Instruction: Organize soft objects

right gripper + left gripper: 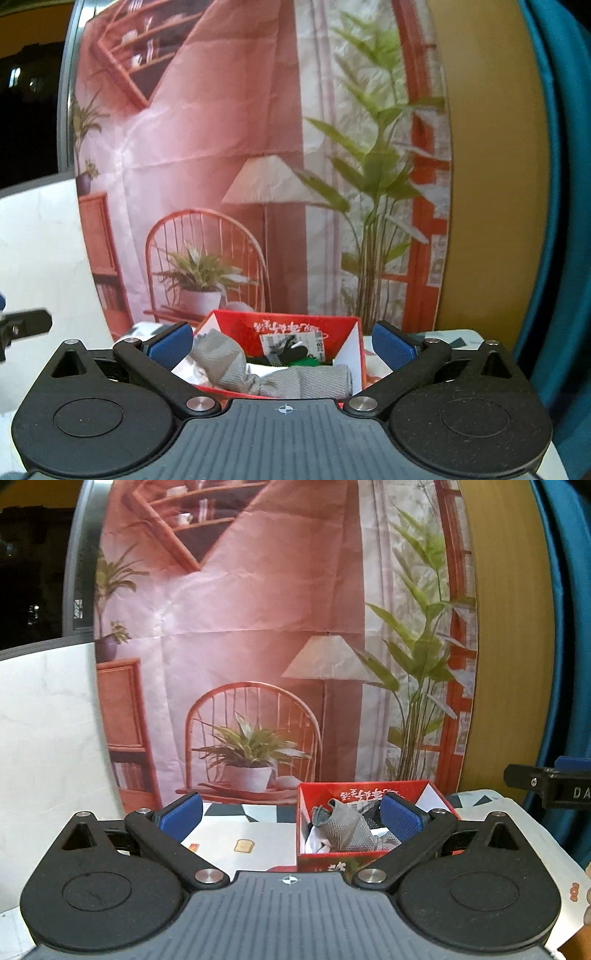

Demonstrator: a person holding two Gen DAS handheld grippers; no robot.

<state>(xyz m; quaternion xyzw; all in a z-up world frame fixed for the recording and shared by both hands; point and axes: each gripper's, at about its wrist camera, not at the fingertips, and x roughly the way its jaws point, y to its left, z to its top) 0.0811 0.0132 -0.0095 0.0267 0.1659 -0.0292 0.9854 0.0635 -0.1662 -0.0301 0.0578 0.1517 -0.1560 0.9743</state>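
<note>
One red box, lower centre of both views, open at the top. Inside, two grey mesh cloths counted from the right wrist view, plus one white piece and some dark pieces too tangled to count. One printed backdrop behind. On the counter, one toast sticker. Two grippers: one in the lower part of the left view, one in the right, each with two blue pads, jaws wide apart.
</note>
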